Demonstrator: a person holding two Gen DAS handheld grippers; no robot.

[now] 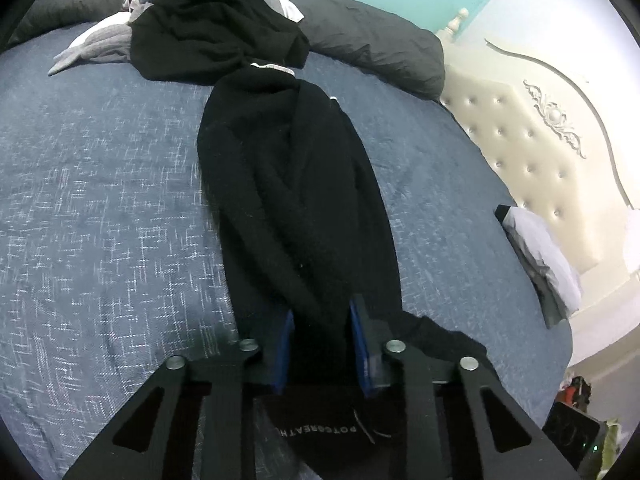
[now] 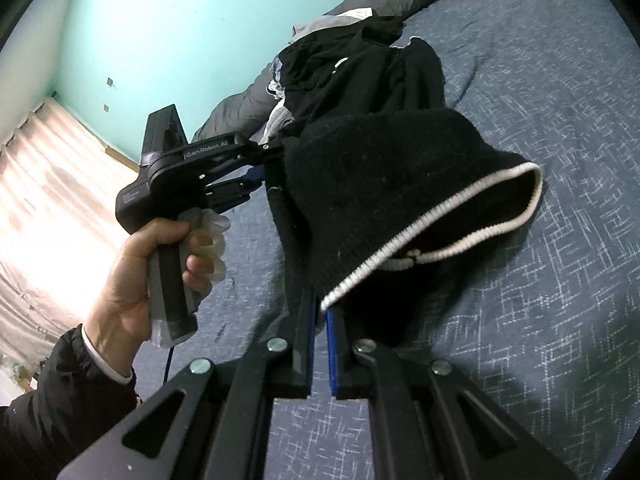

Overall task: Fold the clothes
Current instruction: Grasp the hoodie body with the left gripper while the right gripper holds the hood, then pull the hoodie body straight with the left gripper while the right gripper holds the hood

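A black knitted garment (image 1: 288, 184) with white ribbed trim lies stretched along the blue bed cover (image 1: 100, 200), its far end running into a pile of clothes (image 1: 216, 24). My left gripper (image 1: 322, 312) is shut on its near end, with bunched black cloth between the blue pads. In the right wrist view the garment (image 2: 380, 184) hangs lifted above the cover. My right gripper (image 2: 320, 304) is shut on its white-trimmed edge. The left gripper (image 2: 272, 152), held in a person's hand (image 2: 140, 272), grips the garment's other side, up and to the left.
The pile of dark and grey clothes (image 2: 320, 64) sits against a dark grey duvet (image 1: 380, 40) at the far edge of the bed. A cream tufted headboard (image 1: 520, 128) stands to the right, with a small stack of light clothes (image 1: 540, 256) beside it. A curtain (image 2: 48, 200) hangs left.
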